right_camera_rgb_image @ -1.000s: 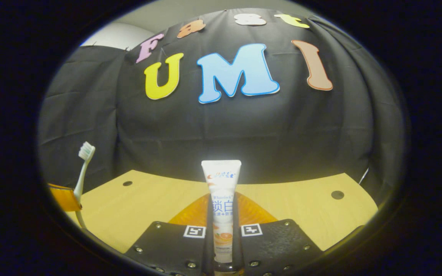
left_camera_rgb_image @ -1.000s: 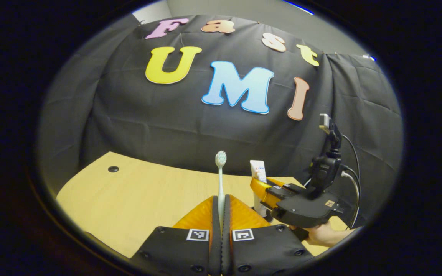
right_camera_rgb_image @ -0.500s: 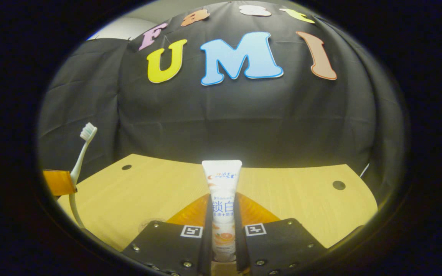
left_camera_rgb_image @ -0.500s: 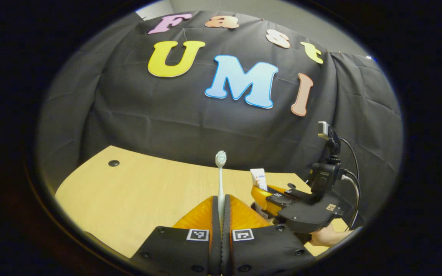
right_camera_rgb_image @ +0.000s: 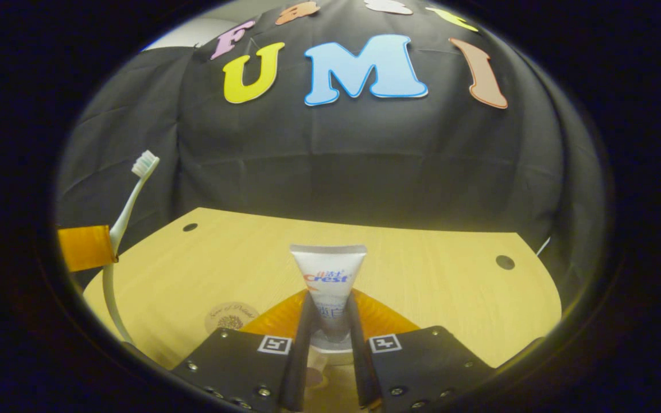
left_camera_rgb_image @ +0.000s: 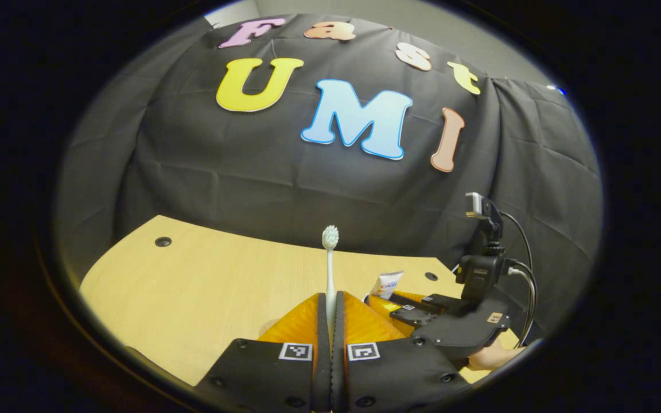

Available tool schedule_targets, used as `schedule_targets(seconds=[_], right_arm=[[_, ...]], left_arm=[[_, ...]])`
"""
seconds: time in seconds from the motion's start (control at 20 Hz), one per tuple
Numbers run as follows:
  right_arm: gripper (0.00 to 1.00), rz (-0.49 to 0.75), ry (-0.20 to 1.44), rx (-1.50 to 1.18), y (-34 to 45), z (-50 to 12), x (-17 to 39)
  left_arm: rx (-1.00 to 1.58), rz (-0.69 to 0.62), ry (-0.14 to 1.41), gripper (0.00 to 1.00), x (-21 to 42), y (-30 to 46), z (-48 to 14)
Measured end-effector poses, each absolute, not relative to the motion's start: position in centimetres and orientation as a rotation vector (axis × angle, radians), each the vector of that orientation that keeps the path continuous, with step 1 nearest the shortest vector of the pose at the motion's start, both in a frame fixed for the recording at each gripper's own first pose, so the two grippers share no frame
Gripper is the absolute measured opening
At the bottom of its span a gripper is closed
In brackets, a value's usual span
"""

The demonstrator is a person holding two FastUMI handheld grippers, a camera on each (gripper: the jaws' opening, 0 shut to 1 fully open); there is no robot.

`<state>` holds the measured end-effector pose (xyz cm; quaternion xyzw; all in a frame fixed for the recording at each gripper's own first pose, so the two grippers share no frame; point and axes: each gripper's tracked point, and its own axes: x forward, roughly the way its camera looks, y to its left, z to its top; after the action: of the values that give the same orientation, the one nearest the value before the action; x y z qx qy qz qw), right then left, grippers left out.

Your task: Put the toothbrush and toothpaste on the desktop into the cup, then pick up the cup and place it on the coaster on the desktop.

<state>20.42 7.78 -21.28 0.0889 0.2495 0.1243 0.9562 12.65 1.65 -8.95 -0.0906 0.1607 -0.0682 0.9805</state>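
Note:
My left gripper is shut on the handle of a pale toothbrush, which stands upright with its bristles up. In the right gripper view the toothbrush rises at the far left. My right gripper is shut on a white toothpaste tube, which leans away, crimped end up. The tube's lower end reaches into a white cup rim just below the fingers. A round tan coaster lies on the desktop, left of the cup. In the left gripper view the right gripper is low at the right, with the toothpaste sticking up from it.
The light wooden desktop has small dark cable holes near its back corners. The black cloth wall stands close behind it. A hand holds the right gripper, and cables hang from its mount.
The right gripper has gone down toward the desktop with the toothpaste, and the tube now tips forward over the cup rim. The left gripper has kept the toothbrush upright, almost still.

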Motion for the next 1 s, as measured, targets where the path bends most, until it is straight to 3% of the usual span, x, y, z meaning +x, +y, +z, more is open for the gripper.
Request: schedule_targets(seconds=[0.1, 0.15, 0.4, 0.65, 1.0], right_arm=[[0.39, 0.254, 0.508, 0.172, 7.8, -21.1, 20.0], [0.51, 0.255, 0.513, 0.170, 8.0, -21.1, 19.8], [0.74, 0.253, 0.521, 0.171, 7.5, -20.0, 19.0], [0.84, 0.225, 0.479, 0.185, 5.8, -17.3, 18.2], [0.84, 0.160, 0.394, 0.232, 1.9, -13.1, 17.1]], left_arm=[[-0.184, -0.145, 0.323, 0.08, 12.8, 1.6, -9.0], [-0.184, -0.148, 0.321, 0.08, 12.9, 1.5, -9.0], [-0.183, -0.192, 0.297, 0.08, 13.8, 0.5, -8.6], [-0.196, -0.242, 0.247, 0.08, 15.5, -0.4, -7.9], [-0.246, -0.300, 0.179, 0.08, 17.9, -2.9, -7.4]])
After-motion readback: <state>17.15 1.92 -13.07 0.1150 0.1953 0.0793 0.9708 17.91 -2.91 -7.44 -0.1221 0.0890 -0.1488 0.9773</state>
